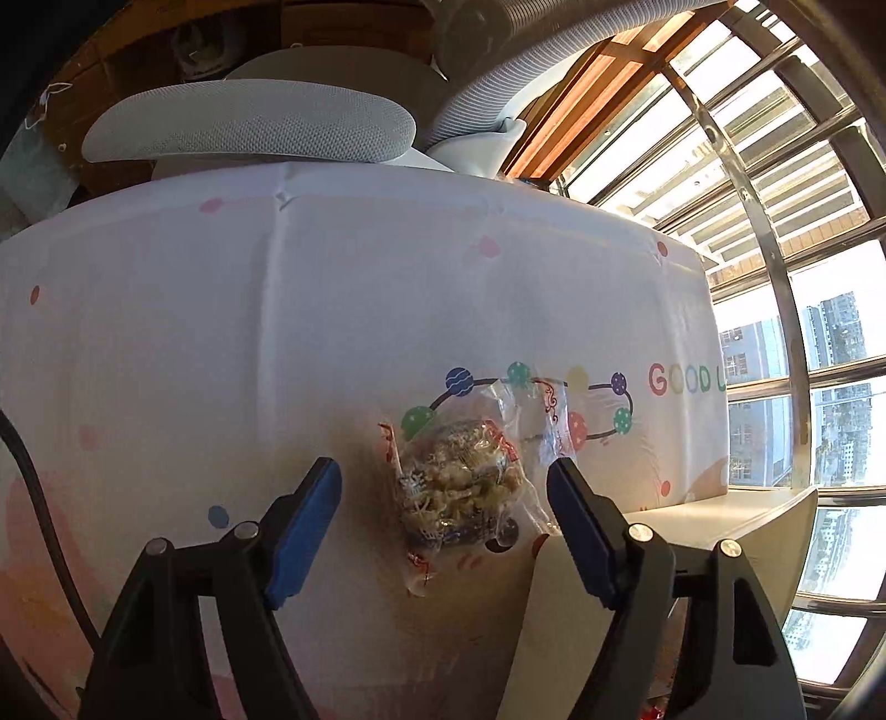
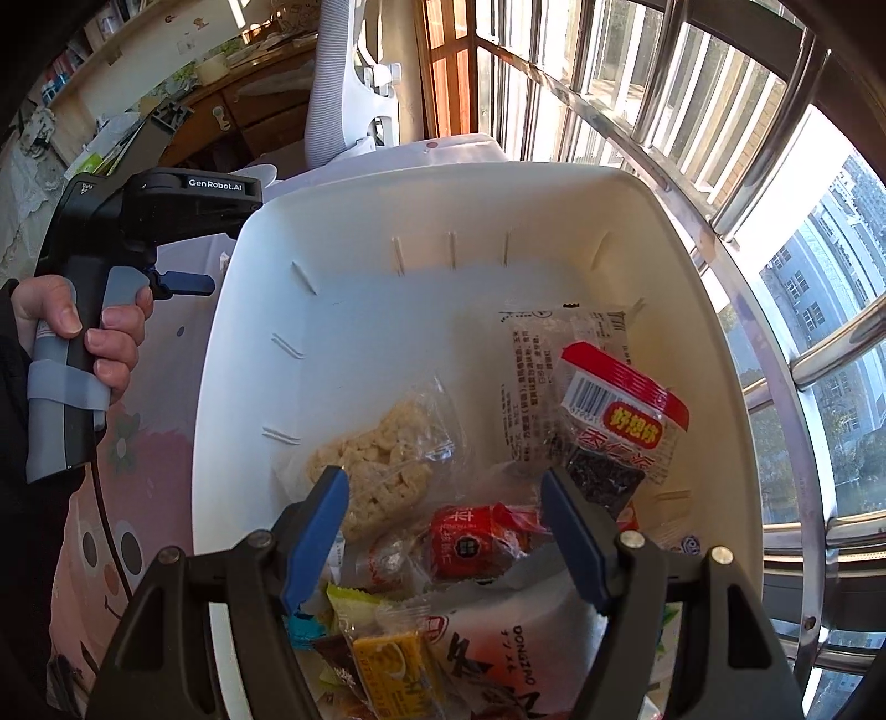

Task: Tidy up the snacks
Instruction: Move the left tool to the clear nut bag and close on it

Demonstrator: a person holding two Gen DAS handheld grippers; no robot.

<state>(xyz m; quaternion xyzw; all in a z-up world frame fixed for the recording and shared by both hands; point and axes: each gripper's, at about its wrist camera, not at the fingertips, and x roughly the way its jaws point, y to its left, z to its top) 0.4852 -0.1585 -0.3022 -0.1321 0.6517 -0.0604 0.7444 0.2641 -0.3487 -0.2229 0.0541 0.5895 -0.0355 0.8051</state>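
In the left wrist view a clear-wrapped snack of brownish puffed pieces [image 1: 462, 484] lies on the white patterned tablecloth [image 1: 332, 310]. My left gripper [image 1: 443, 487] is open, its blue pads on either side of the snack without touching it. In the right wrist view a white plastic bin [image 2: 354, 260] holds several snacks: a pale rice cracker pack [image 2: 382, 471], a red-and-white pack [image 2: 620, 410], a small red pack [image 2: 470, 540] and a yellow candy [image 2: 393, 662]. My right gripper [image 2: 446, 509] is open and empty above the bin.
The bin's corner [image 1: 720, 509] stands to the right of the left gripper. A grey cushion [image 1: 249, 127] and a ribbed hose [image 1: 554, 50] sit behind the table. A barred window [image 2: 720, 138] runs along the right. The hand holding the left gripper [image 2: 94, 327] is left of the bin.
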